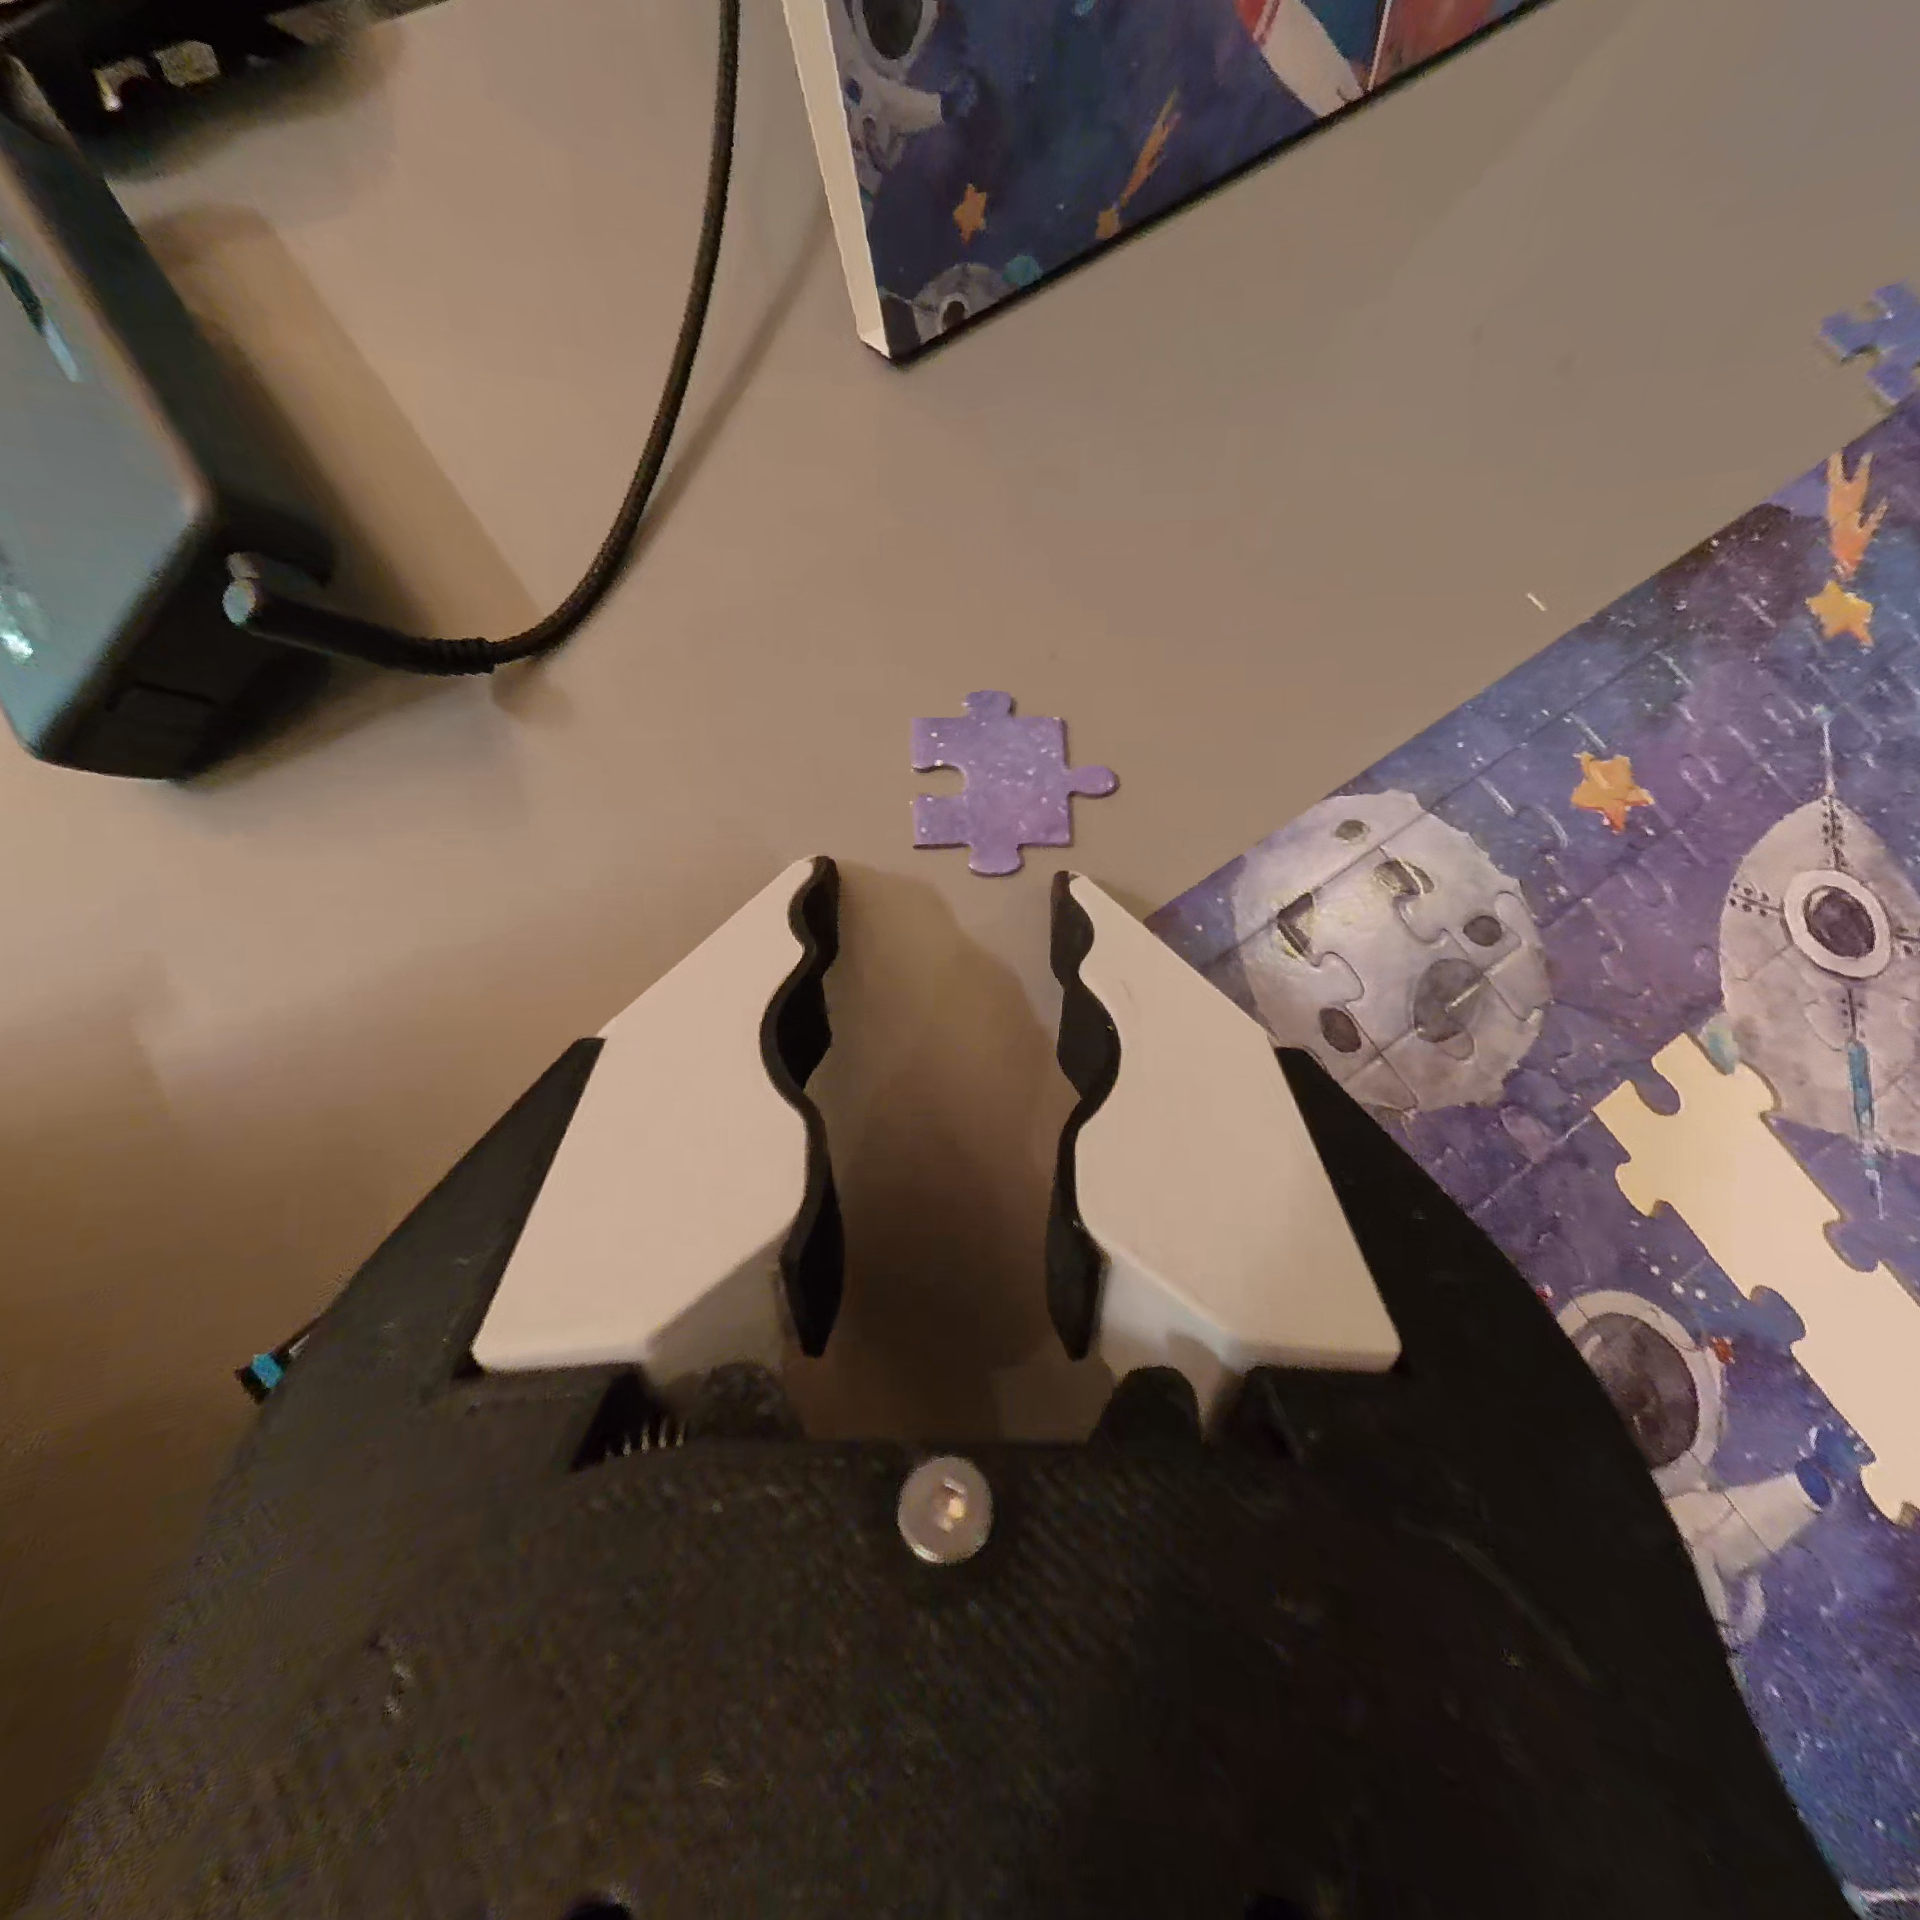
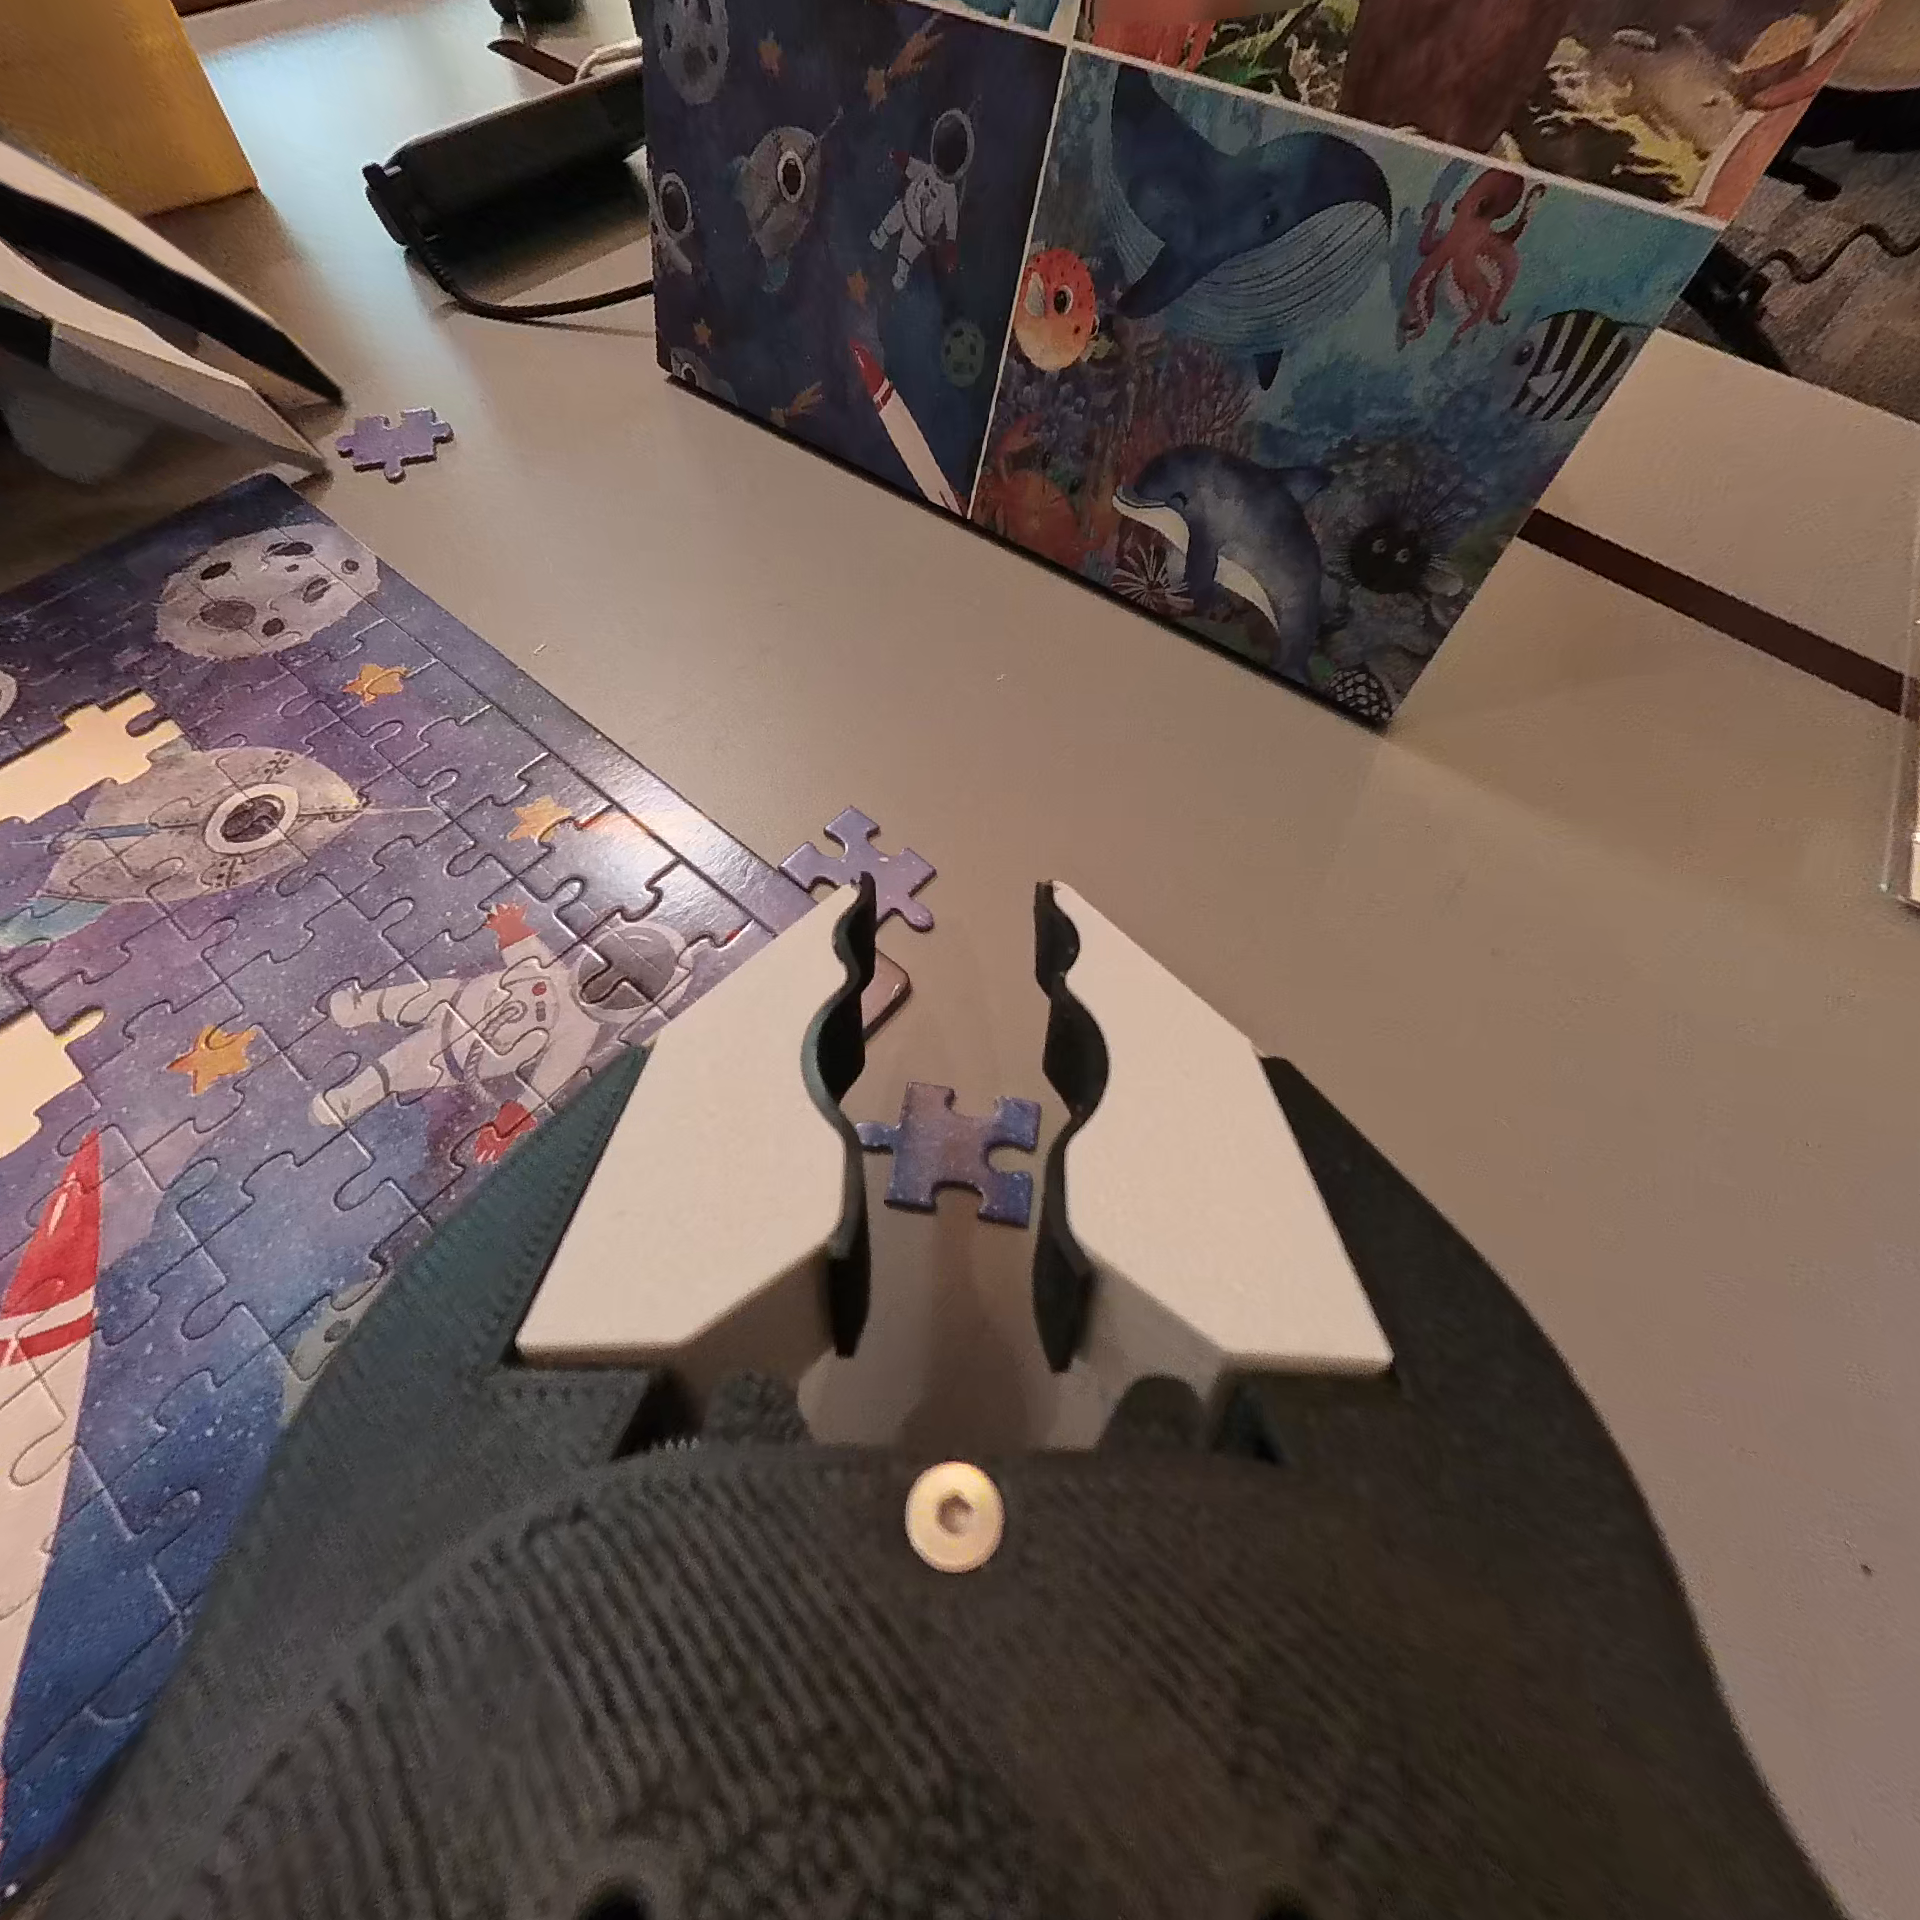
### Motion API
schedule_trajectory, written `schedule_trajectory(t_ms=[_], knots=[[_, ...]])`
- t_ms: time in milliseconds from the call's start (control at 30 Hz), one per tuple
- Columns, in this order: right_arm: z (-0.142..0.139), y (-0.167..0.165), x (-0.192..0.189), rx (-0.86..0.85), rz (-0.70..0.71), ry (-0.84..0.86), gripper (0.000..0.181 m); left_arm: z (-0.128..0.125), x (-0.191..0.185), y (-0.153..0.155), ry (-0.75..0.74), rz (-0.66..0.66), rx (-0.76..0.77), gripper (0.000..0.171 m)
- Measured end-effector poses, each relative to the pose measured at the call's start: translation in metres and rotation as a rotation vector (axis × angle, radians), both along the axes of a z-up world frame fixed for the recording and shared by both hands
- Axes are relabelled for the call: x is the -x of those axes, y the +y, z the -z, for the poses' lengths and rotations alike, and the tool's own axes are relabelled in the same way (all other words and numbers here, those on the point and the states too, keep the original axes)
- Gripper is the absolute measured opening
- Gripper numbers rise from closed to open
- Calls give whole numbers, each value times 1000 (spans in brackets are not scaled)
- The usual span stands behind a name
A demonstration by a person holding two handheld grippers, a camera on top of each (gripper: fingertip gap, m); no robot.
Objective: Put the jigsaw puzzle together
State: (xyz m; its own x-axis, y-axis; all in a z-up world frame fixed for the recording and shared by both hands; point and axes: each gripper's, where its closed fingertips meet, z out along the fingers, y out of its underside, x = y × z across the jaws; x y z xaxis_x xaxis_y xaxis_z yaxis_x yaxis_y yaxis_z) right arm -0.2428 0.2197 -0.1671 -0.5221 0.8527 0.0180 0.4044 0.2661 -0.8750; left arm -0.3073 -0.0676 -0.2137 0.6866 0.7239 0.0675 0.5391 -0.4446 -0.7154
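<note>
A space-themed jigsaw puzzle [image 1: 1621,935] lies on the table with pale gaps where pieces are absent; it also shows in the right wrist view [image 2: 343,883]. A loose purple piece [image 1: 1003,781] lies flat just beyond my left gripper [image 1: 943,881], which is open and empty. The same piece shows far off in the right wrist view [image 2: 395,441], beside the left gripper's finger [image 2: 156,364]. My right gripper [image 2: 948,899] is open above a blue piece [image 2: 961,1148] that lies on the table between its fingers. Another purple piece [image 2: 868,864] lies at the puzzle's edge by the left fingertip.
The picture-covered puzzle box [image 2: 1143,312] stands upright at the back; it also shows in the left wrist view [image 1: 1039,156]. A dark device [image 1: 94,520] with a black braided cable [image 1: 665,395] sits at the left. Another loose piece [image 1: 1881,343] lies at the far right. The gap from one gripper's tips to the other's is roughly 30 cm. The space-themed jigsaw puzzle [image 1: 1621,935] is closer to my left gripper, around 10 cm from its tips; the right tips are 20 cm off. The right camera catches it too, in the right wrist view [image 2: 263,691].
</note>
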Motion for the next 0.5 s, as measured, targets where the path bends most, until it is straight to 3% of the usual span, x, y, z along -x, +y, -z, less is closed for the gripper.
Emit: schedule_trajectory(t_ms=[300, 433, 500], knots=[[2, -3, -1, -16, -10, -2, 29, -2, -3, 13, -66, 51, -91, 37], [4, -2, 0, -18, -7, -9, 29, -22, -43, 36, -317, 304, -358, 24], [5, -2, 0, -12, -8, -14, 28, -42, -36, 29, -270, 292, -452, 23]])
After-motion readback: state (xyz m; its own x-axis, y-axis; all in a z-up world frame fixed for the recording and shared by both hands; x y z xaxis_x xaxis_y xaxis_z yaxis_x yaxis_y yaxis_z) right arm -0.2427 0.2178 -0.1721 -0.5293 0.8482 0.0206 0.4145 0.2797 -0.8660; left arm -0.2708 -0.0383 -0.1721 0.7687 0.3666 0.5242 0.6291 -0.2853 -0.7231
